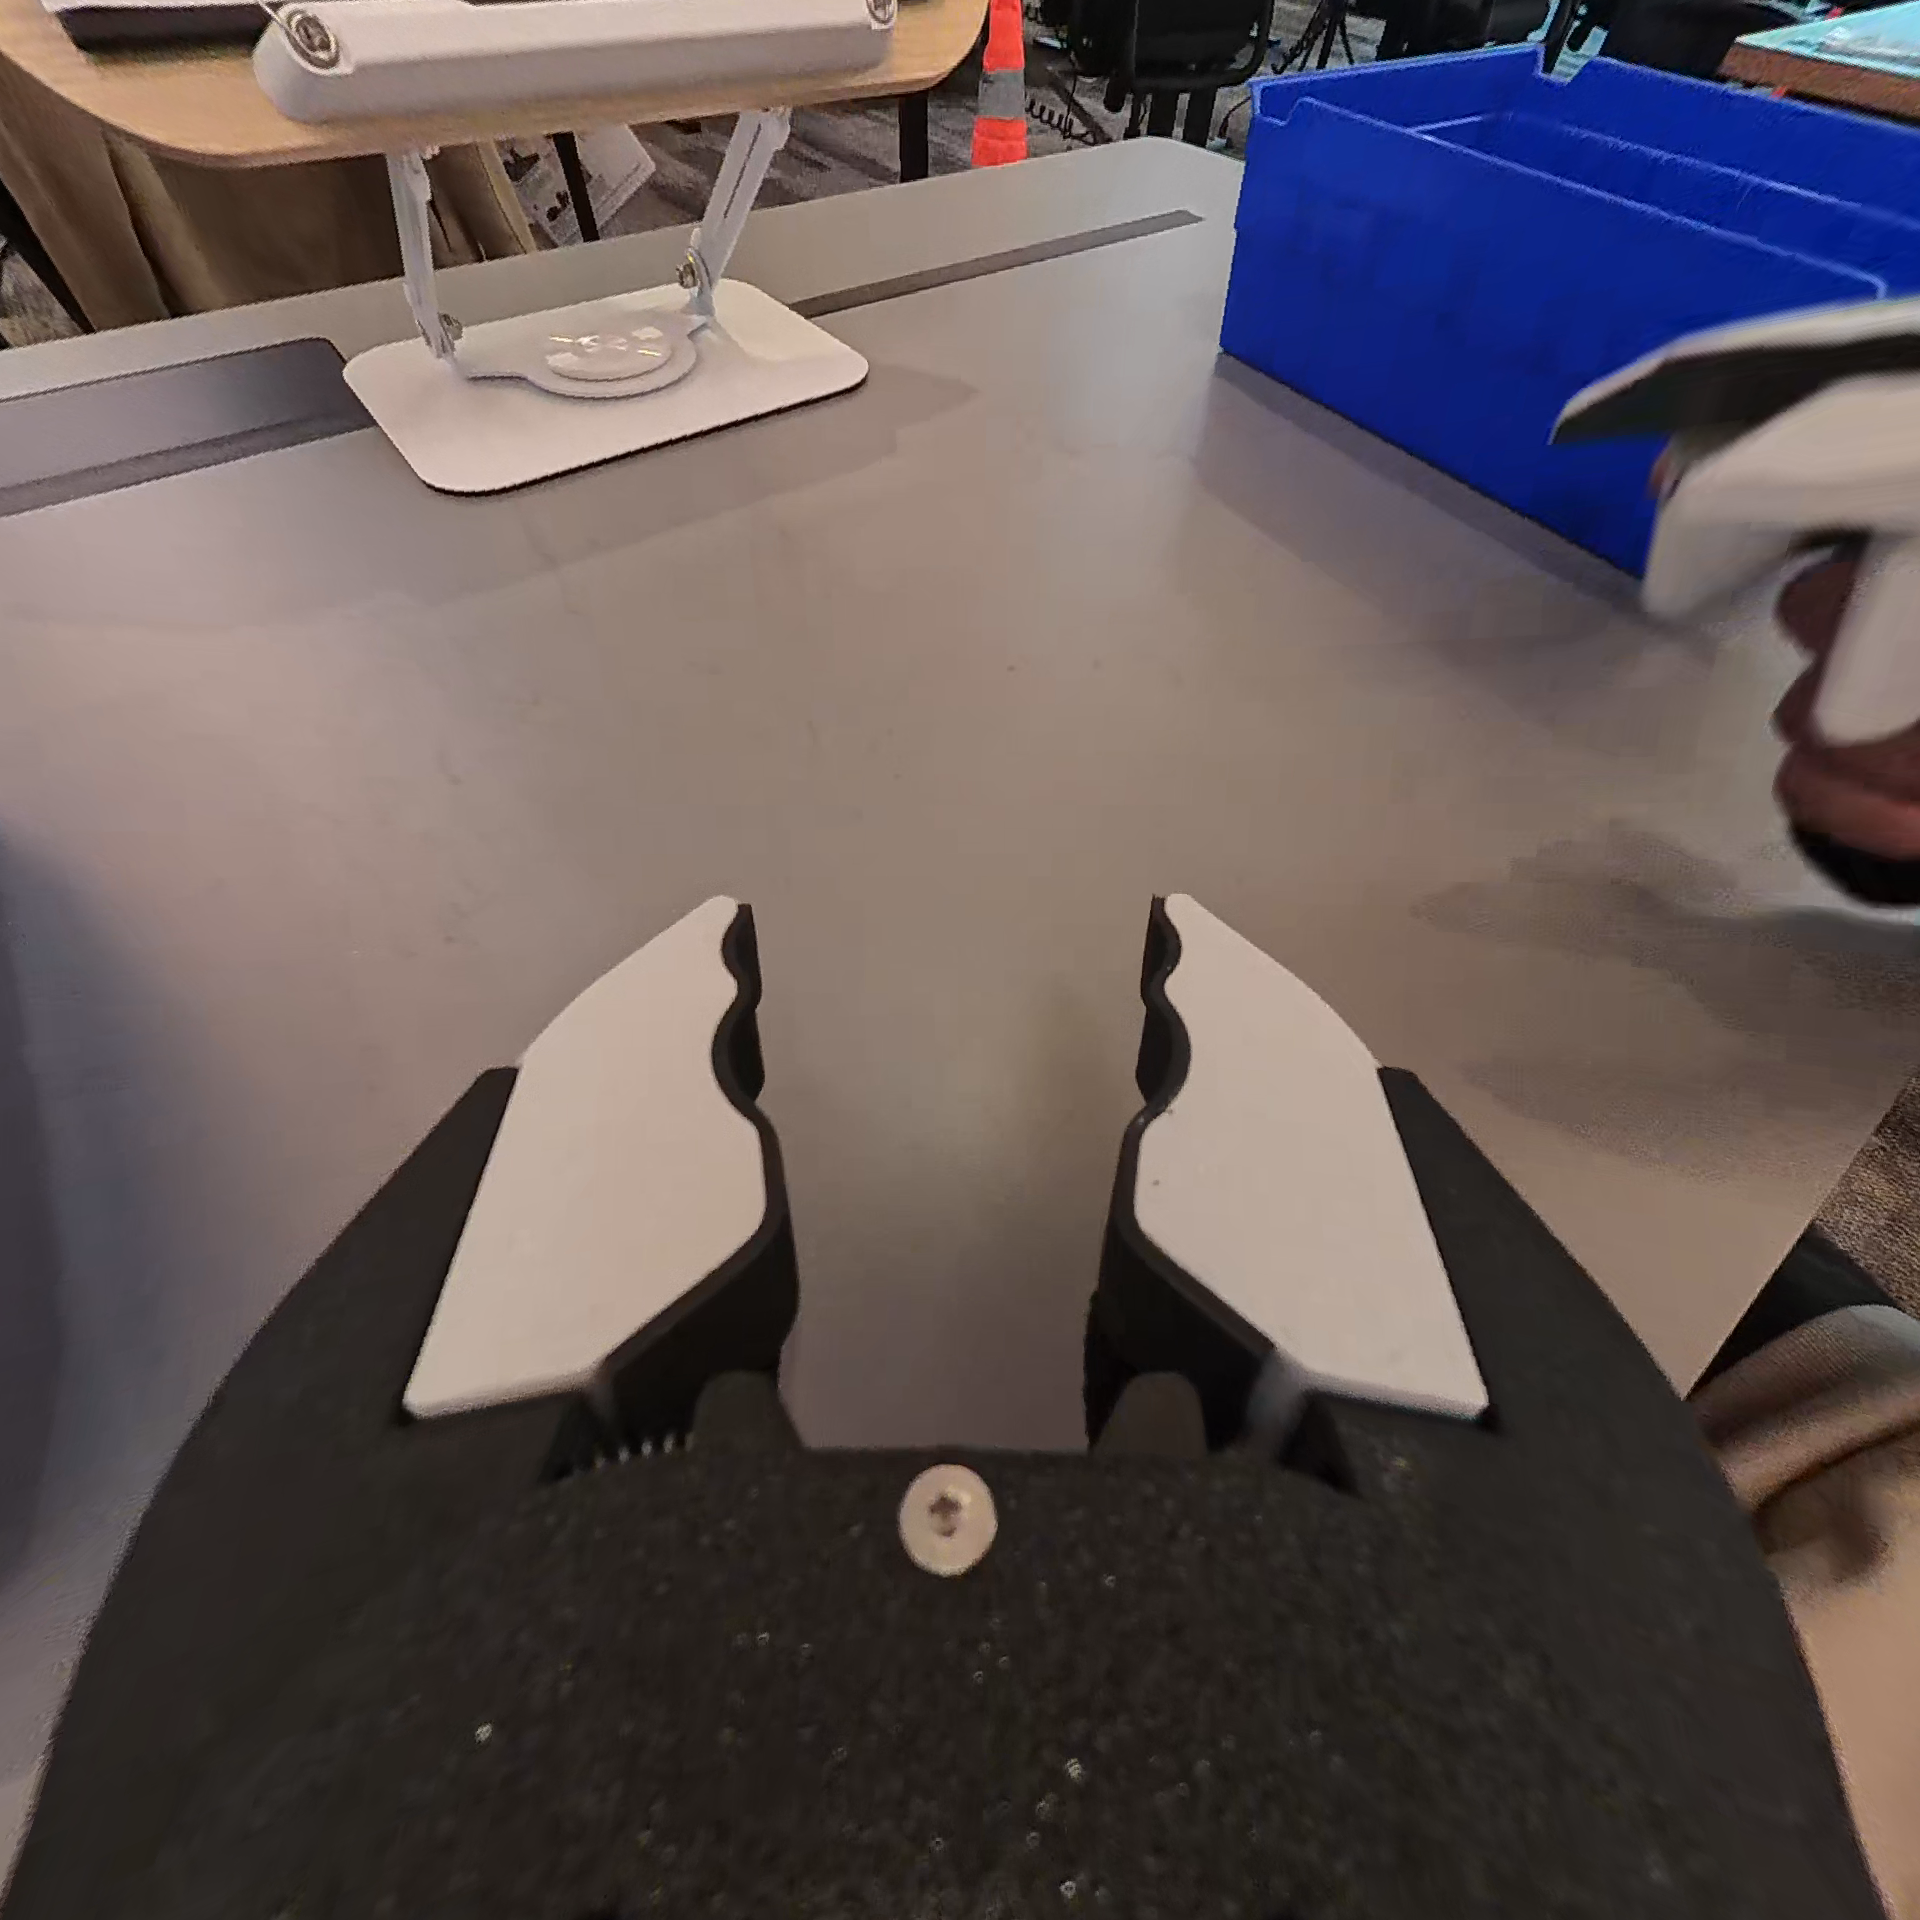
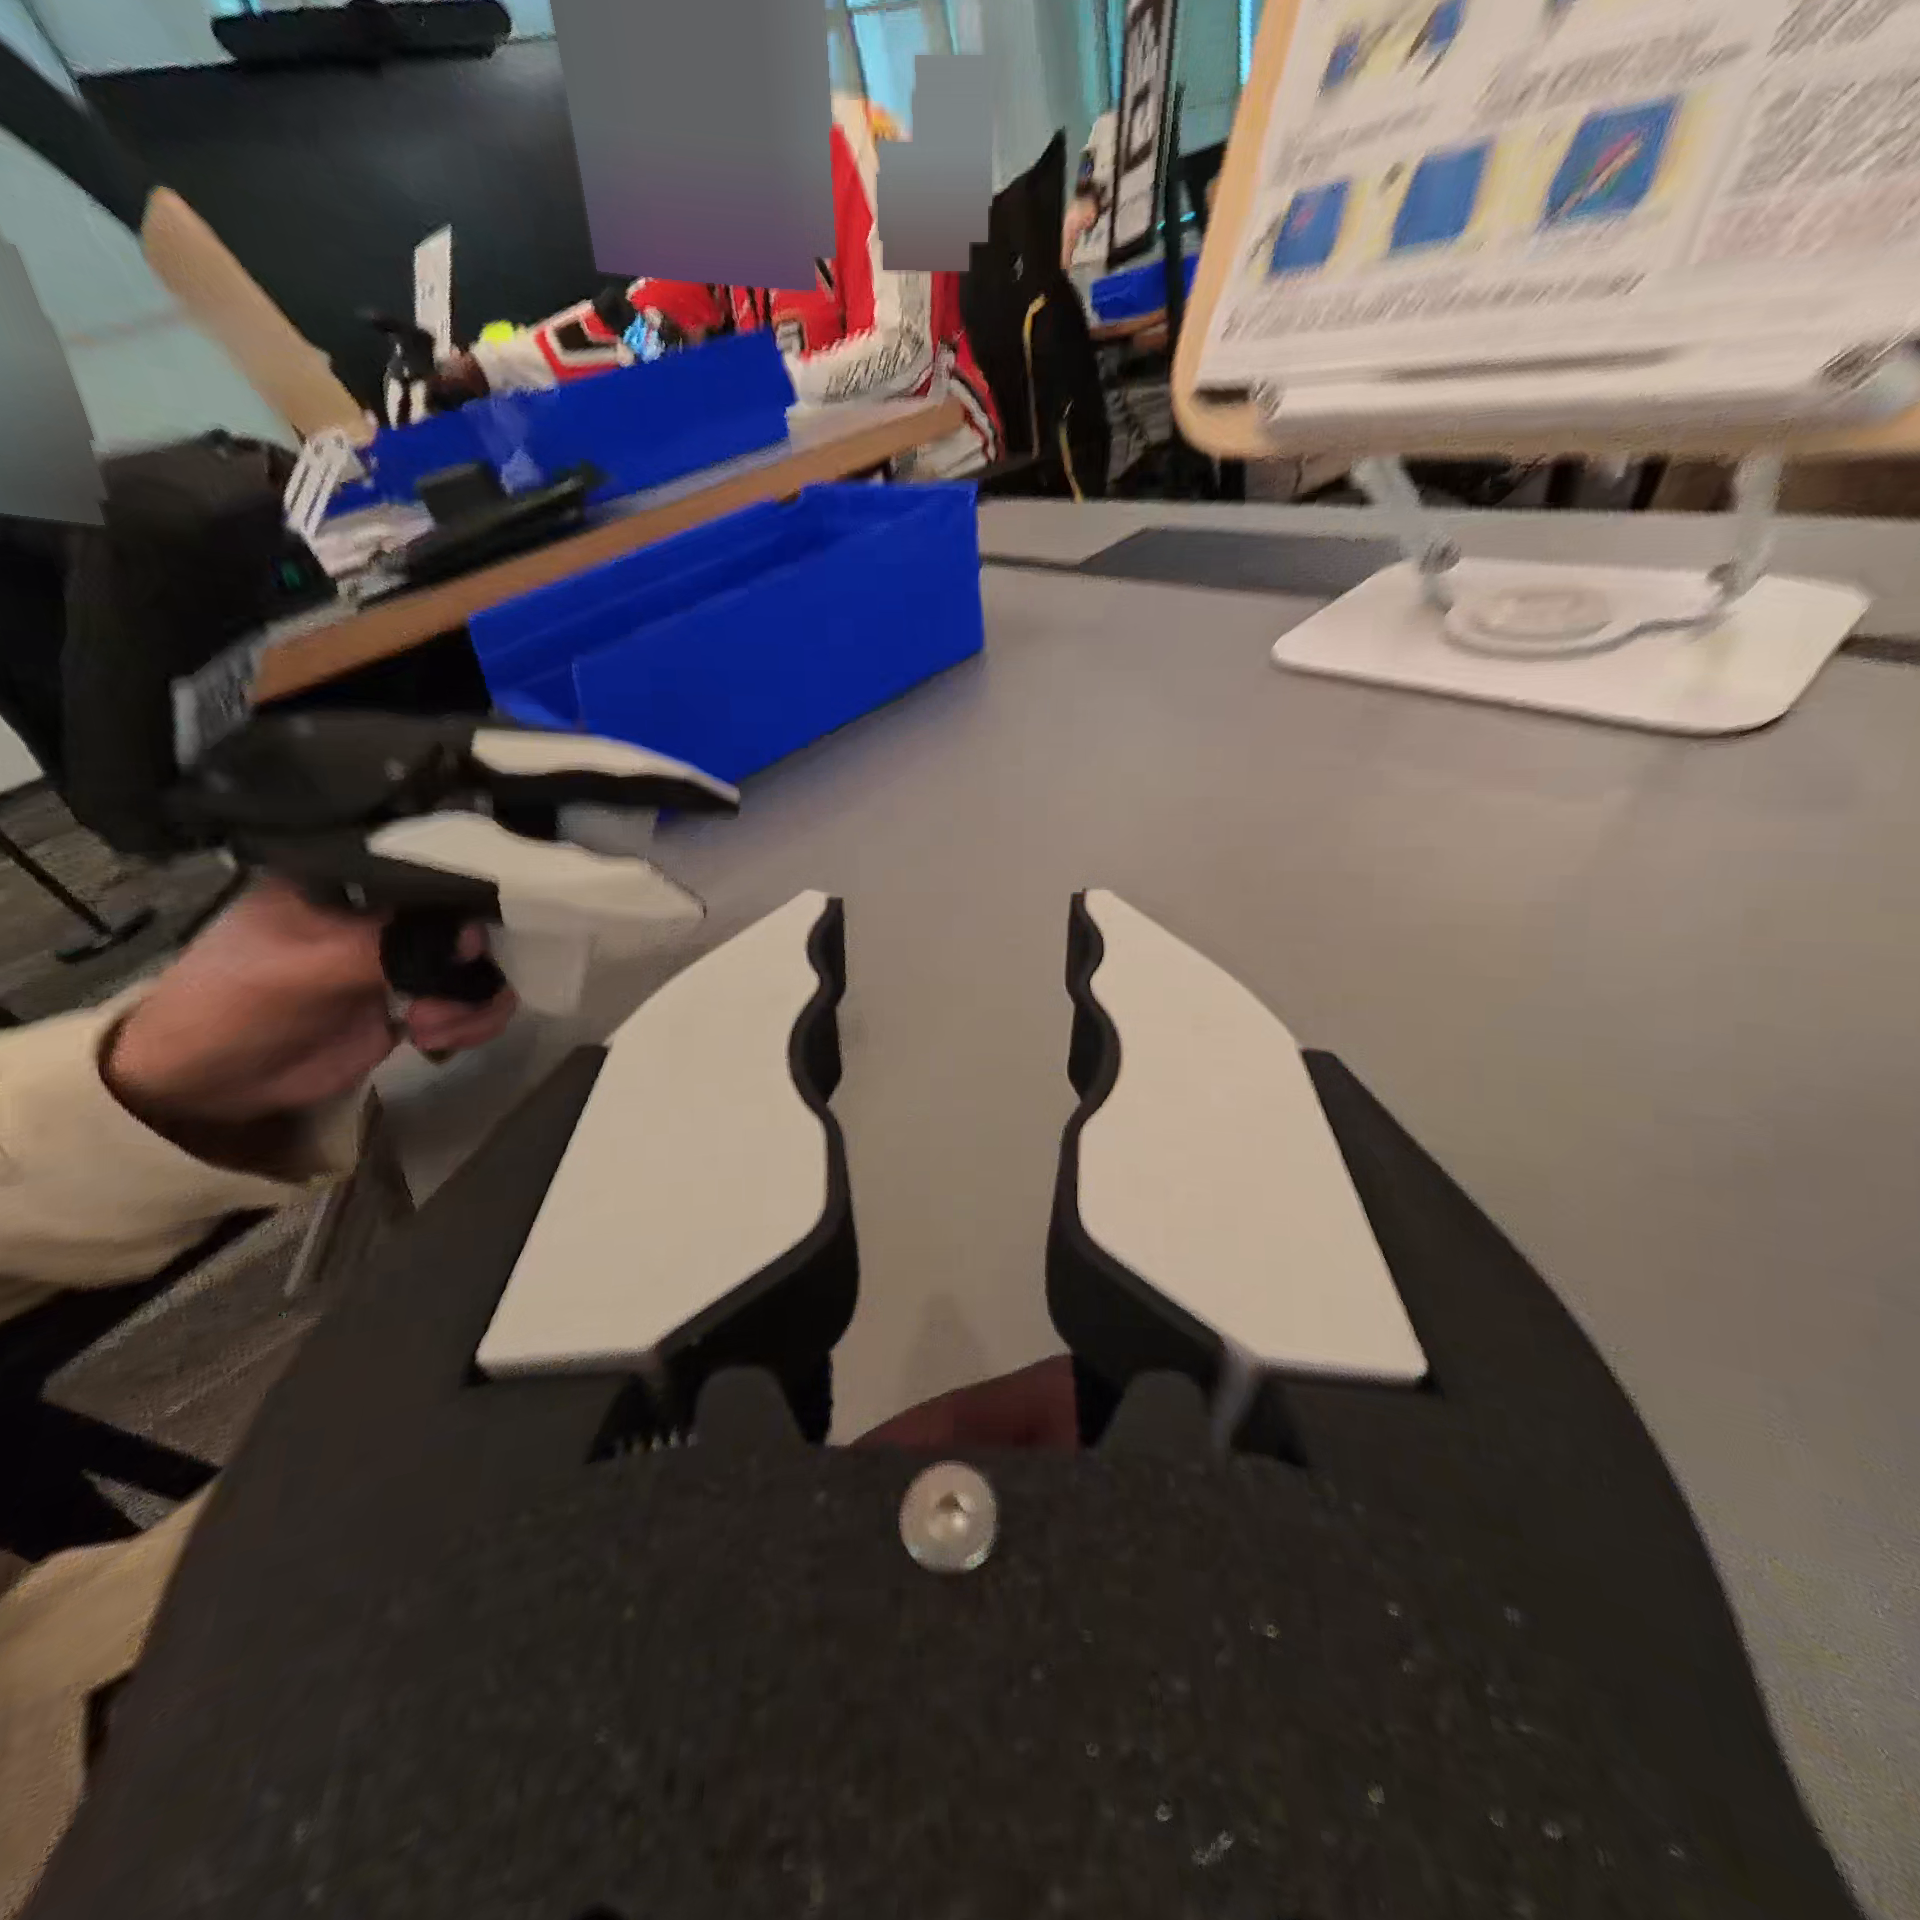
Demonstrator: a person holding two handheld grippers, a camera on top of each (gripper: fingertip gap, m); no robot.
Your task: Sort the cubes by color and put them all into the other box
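Note:
No cubes show in either view. My left gripper is open and empty above the bare grey table. A blue box with dividers stands at the far right; its inside is hidden. My right gripper is open and empty over the table. Another blue box with a divider stands to its far left. In the right wrist view a hand holds the left gripper, its fingers near that box. The right gripper's fingers show blurred at the left wrist view's right edge.
A white stand carries a board with a printed sheet at the back of the table. Behind it are another wooden table with a blue bin, people, chairs and an orange cone.

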